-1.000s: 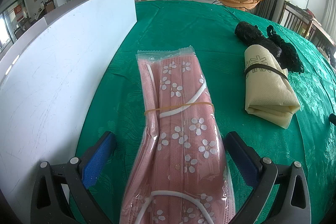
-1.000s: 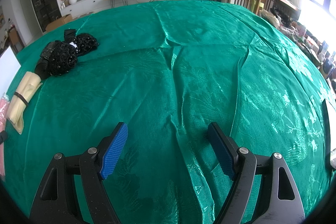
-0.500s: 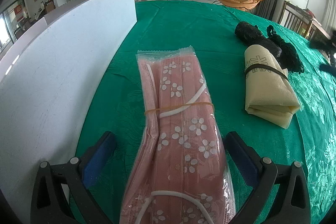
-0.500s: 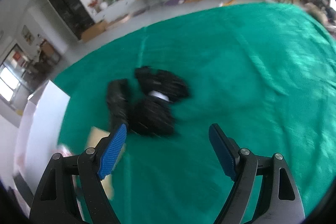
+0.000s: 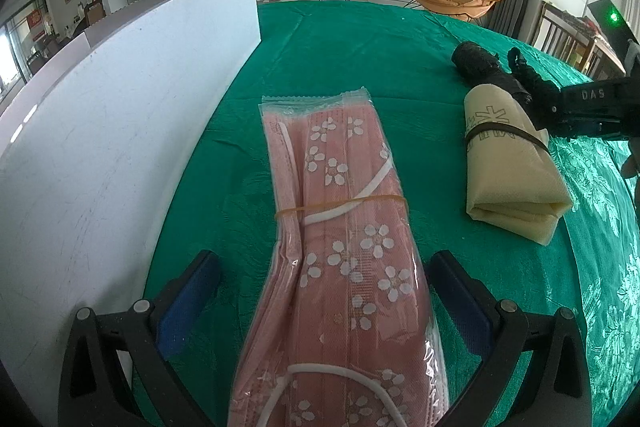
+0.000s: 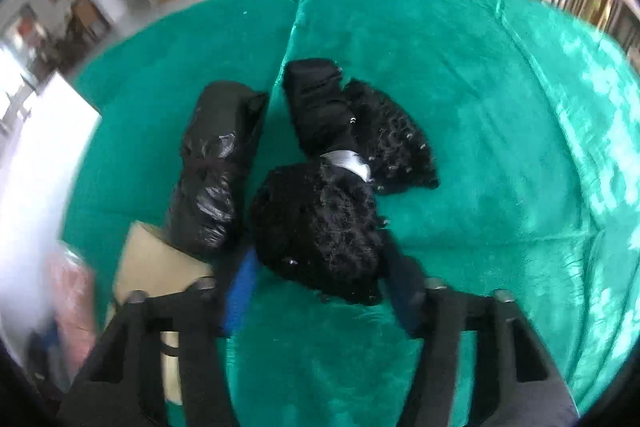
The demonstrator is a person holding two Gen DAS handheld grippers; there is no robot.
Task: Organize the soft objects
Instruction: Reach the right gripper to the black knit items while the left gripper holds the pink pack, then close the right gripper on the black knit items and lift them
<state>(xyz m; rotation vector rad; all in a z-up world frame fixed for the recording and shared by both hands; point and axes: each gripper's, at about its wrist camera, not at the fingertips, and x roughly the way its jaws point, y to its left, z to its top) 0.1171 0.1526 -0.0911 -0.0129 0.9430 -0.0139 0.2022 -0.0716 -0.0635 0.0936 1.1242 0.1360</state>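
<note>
Green tablecloth [image 5: 340, 59], four soft items lying loose on it, sorting barely begun.

Taking the beige folded cloth [image 5: 508, 167] as landmark and reading left to right: a white board [image 5: 120, 131] stands along the cloth's far left; next to it the pink mask pack [image 5: 344, 239] lies between the wide-apart pads of the left gripper [image 5: 320, 291], not touched. Just behind the beige cloth sits the black bag roll [image 6: 212, 167], and right of that the black lace bundle [image 6: 320, 223], where the right gripper [image 6: 320, 291] has its jaws closing around the near end. By my judgement nothing is gathered yet; all four pieces remain to be placed.
</note>
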